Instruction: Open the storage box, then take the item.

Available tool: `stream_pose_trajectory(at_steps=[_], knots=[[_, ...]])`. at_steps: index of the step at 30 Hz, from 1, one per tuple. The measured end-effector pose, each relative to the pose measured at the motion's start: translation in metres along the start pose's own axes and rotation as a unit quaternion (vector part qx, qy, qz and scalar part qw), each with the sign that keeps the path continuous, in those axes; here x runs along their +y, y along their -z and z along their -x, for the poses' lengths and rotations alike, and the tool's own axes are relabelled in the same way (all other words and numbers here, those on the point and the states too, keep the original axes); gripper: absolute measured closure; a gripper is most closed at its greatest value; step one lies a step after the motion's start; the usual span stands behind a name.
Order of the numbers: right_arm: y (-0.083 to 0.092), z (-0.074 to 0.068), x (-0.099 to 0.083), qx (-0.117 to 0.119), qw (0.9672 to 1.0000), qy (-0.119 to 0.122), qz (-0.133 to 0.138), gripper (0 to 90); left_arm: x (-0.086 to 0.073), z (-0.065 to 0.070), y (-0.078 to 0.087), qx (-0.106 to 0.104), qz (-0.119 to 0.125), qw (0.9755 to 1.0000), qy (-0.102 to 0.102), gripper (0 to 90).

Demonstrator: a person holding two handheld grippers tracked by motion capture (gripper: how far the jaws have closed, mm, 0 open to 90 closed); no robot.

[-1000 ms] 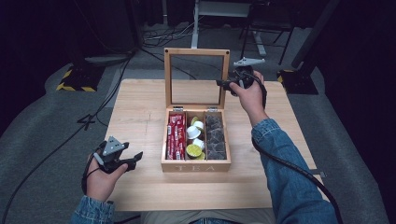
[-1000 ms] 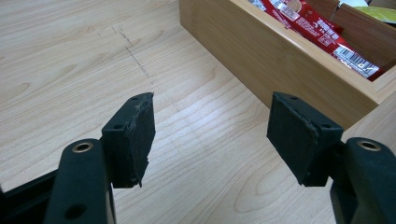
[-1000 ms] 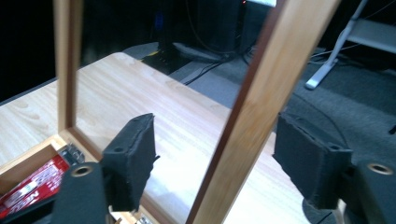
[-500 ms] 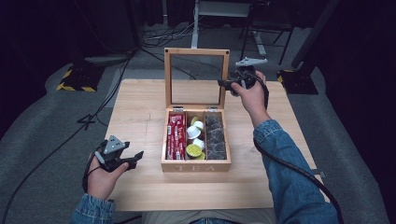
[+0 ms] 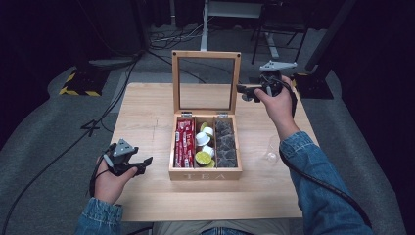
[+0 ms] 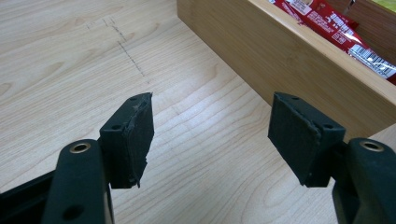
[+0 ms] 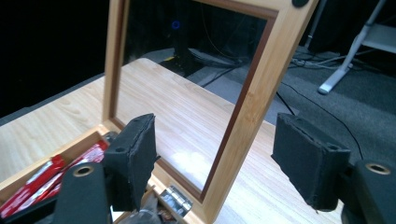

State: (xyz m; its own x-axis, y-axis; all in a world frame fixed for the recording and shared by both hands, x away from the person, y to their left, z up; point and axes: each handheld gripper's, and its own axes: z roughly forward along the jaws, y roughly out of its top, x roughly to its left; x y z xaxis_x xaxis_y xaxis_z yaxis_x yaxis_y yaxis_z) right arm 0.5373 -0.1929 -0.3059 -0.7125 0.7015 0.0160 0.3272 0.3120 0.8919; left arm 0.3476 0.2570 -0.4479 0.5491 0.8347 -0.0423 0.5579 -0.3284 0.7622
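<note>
A wooden tea box (image 5: 205, 174) stands mid-table with its glass-paned lid (image 5: 205, 55) upright. Inside lie red packets (image 5: 185, 142), round capsules (image 5: 203, 139) and dark tea bags (image 5: 225, 144). My right gripper (image 5: 243, 93) hovers just right of the lid's right edge, open; in the right gripper view (image 7: 215, 140) the lid's side rail (image 7: 261, 79) stands beyond the pads, untouched. My left gripper (image 5: 143, 164) rests low at the box's left, open. Its jaws (image 6: 210, 126) have just been opening a little, with only bare table and the box wall (image 6: 280, 51) ahead.
The light wooden table (image 5: 147, 112) has bare room left of the box. A small clear object (image 5: 270, 155) sits on the table to the right of the box, by my right forearm. Dark floor with cables and stands surrounds the table.
My right hand has drifted to the right and slightly up, away from the lid's edge. The left hand and the box have stayed put.
</note>
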Motion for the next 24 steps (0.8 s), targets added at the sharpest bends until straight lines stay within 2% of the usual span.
stream_pose_trajectory(at_steps=[7, 14, 18, 24], knots=[[0.025, -0.012, -0.002, 0.018, 0.9996, 0.022, -0.004, 32.2, 0.002, 0.002, -0.004, -0.009, -0.009, 0.9999, -0.005, 31.6], [0.040, -0.023, -0.013, 0.045, 0.9987, 0.024, -0.001, 32.8, 0.003, 0.002, -0.007, -0.010, -0.013, 0.9998, -0.008, 31.2], [0.044, -0.034, -0.021, 0.061, 0.9976, 0.032, 0.002, 32.2, 0.002, 0.002, -0.007, -0.010, -0.016, 0.9998, -0.007, 30.3], [0.040, -0.048, -0.039, 0.081, 0.9962, 0.032, -0.009, 31.9, -0.001, 0.004, -0.009, -0.007, -0.038, 0.9991, -0.019, 29.0]])
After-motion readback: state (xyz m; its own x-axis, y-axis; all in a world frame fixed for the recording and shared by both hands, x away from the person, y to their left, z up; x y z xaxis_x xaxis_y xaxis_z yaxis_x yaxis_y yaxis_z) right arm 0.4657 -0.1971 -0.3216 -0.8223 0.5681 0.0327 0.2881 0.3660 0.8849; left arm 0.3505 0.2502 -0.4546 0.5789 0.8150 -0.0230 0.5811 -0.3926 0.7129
